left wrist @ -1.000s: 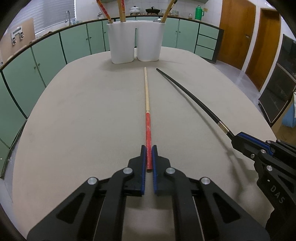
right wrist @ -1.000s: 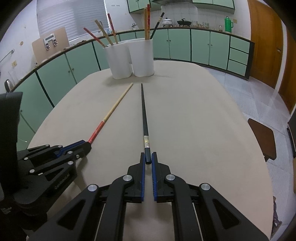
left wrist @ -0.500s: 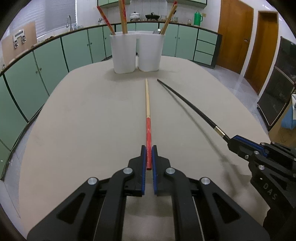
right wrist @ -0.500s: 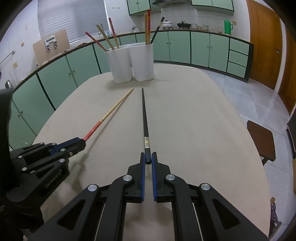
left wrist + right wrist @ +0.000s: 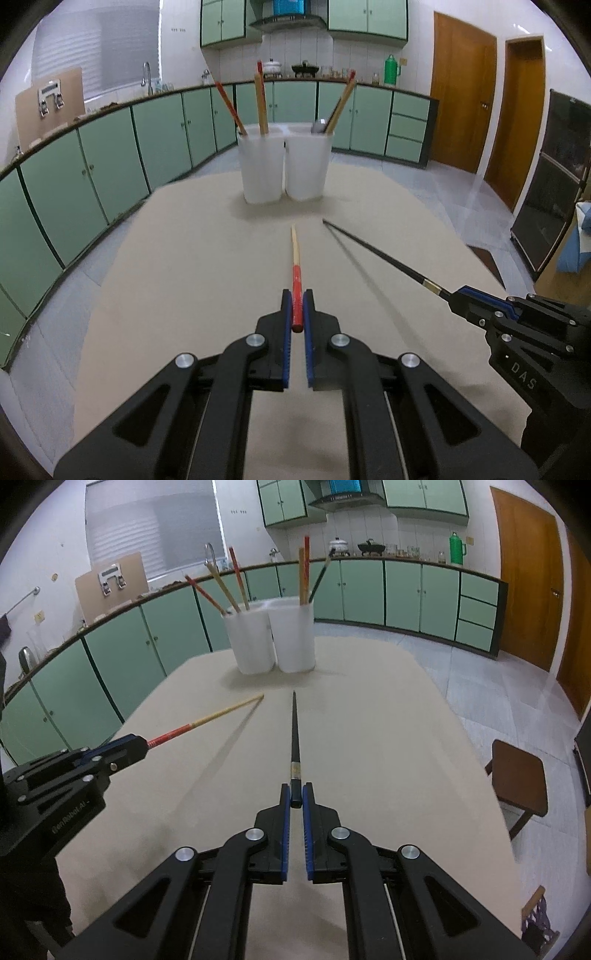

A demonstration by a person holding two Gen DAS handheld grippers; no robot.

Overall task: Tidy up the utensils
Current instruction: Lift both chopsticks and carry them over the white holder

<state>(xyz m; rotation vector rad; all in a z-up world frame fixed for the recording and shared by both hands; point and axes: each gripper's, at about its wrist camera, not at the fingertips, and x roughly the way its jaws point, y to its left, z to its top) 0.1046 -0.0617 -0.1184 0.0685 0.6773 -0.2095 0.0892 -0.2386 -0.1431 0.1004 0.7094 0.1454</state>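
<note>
My left gripper (image 5: 296, 301) is shut on the red end of a red-and-wood chopstick (image 5: 295, 258) and holds it above the table, tip pointing at the holders. My right gripper (image 5: 295, 794) is shut on the end of a black chopstick (image 5: 294, 731), also lifted and pointing forward. Two white holders stand side by side at the table's far end: the left one (image 5: 260, 166) and the right one (image 5: 308, 164), each with chopsticks in it. Each gripper shows in the other's view: the right gripper (image 5: 461, 299) and the left gripper (image 5: 136, 744).
The beige table (image 5: 184, 277) stretches ahead to the holders. Green cabinets (image 5: 110, 155) run along the left and back. A brown stool (image 5: 521, 775) stands right of the table. Wooden doors (image 5: 461, 96) are at the far right.
Both grippers have lifted and tilted up with their chopsticks, which now hang above the table. The view has risen, showing more of the kitchen.
</note>
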